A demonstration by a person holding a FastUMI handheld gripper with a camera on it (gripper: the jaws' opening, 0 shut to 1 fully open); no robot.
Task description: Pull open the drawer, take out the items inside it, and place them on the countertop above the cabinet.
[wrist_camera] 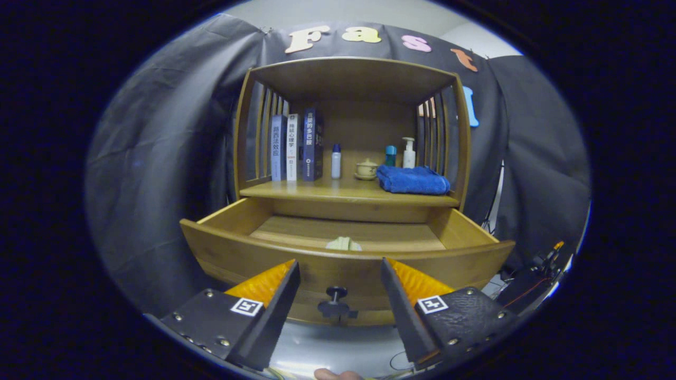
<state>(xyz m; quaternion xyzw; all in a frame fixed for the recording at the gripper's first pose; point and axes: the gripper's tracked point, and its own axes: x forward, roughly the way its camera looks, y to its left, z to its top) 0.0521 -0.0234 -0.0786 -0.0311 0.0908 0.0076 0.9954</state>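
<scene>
The tall wooden cabinet with slatted sides [351, 79] takes up the centre of the frame, its back to the black cloth wall so that its open front faces the gripper. Its wooden countertop shelf [317, 191] runs across the middle of the frame and already carries a row of upright books [296, 145] at the left, a small white bottle [336, 161], a pale lidded cup on a saucer [366, 169], a teal bottle [390, 155], a white pump bottle [408, 152] and a folded blue towel [413, 180] at the right; the bare strip along its front edge looks like the likeliest landing place for what comes out of the drawer. Below it the wide wooden drawer [253, 253] stands pulled well out toward the camera, which leaves its floor open from above. On that floor, just behind the front panel at centre frame, lies a small pale crumpled item [343, 244], partly hidden by the panel; what it is I cannot tell. The dark round drawer knob [336, 293] sits lower centre, between the fingers. The gripper [340, 277] is released, its fingers spread wide on either side of the knob and touching nothing, presumably free to rise over the panel toward the item. A fingertip [338, 374] shows at the bottom edge.
</scene>
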